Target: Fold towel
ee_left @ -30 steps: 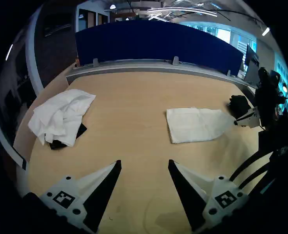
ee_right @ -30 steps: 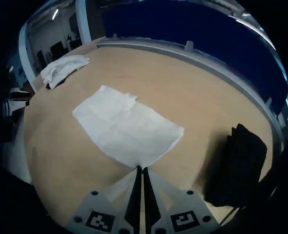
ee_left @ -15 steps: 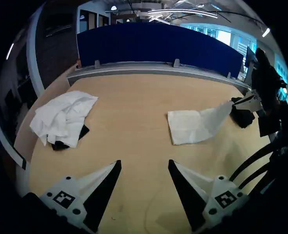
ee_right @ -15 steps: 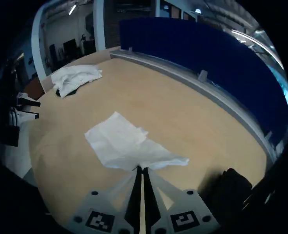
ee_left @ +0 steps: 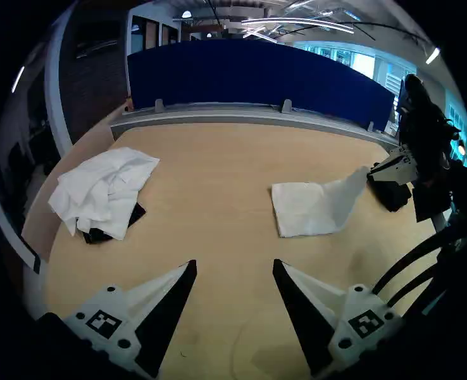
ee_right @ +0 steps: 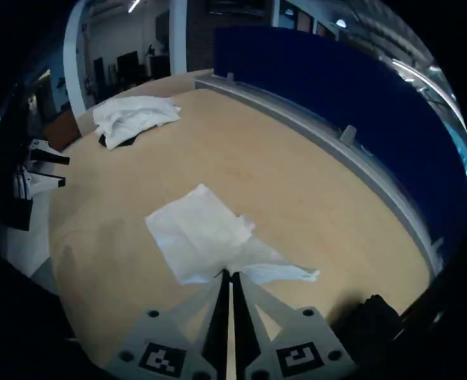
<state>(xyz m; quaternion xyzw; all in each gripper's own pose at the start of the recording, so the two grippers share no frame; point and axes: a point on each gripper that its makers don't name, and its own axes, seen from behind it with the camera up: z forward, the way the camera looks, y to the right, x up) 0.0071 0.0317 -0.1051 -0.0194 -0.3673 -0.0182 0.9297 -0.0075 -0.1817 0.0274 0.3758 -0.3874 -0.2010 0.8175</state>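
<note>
A white towel (ee_left: 312, 206) lies on the wooden table (ee_left: 233, 164), right of centre. Its right corner is lifted off the surface, pinched in my right gripper (ee_left: 371, 171), which is shut on it. In the right gripper view the towel (ee_right: 205, 234) rises from the table into the closed fingertips of my right gripper (ee_right: 227, 273), with the lifted edge drooping to the right. My left gripper (ee_left: 233, 266) hovers open over the near part of the table, well short of the towel, with nothing between its fingers. It also appears at the far left in the right gripper view (ee_right: 53, 171).
A crumpled pile of white cloth (ee_left: 104, 190) lies on a dark item at the table's left edge. A black object (ee_left: 390, 190) sits at the right edge near the right gripper. A blue partition (ee_left: 252, 73) with a grey rail backs the table.
My right gripper has lifted the towel's right corner off the table and carried it up and toward the towel's middle. The left gripper has stayed put and open.
</note>
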